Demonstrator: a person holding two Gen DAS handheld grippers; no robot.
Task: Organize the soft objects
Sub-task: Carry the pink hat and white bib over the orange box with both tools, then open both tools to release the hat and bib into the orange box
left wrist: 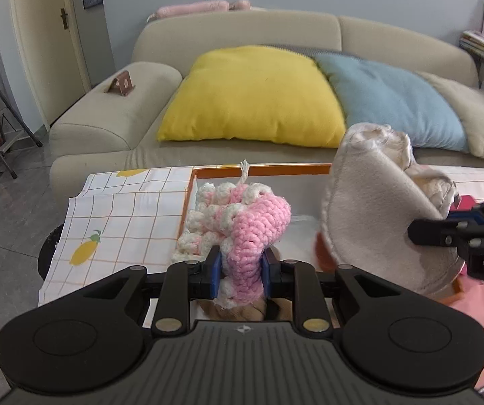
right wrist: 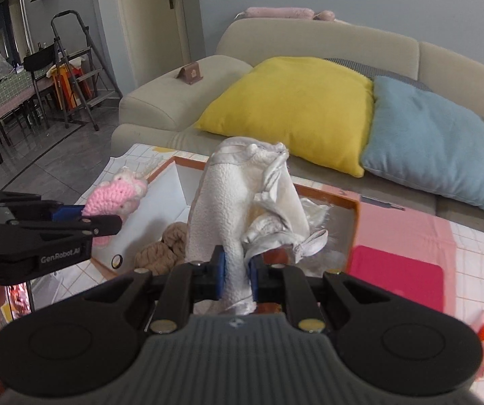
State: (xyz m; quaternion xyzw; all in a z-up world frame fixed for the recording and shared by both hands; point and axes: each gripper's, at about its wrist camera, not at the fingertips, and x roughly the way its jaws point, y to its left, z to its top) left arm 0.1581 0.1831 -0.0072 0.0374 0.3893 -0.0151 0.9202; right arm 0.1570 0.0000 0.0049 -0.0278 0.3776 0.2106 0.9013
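Both grippers carry soft items above the orange-rimmed box (right wrist: 323, 190), left gripper (left wrist: 241, 271) clamping a pink crocheted toy (left wrist: 252, 222), right gripper (right wrist: 237, 275) a cream cloth (right wrist: 225, 202); lowering and releasing likely follows.

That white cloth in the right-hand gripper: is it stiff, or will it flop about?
Probably floppy: the white cloth bunches and folds above the right gripper. Likely light, since a narrow pinch holds it. Its satiny edge might slip.

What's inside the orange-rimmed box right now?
In the orange-rimmed box: a tan knitted bundle and crumpled whitish material. The held white cloth hides the rest.
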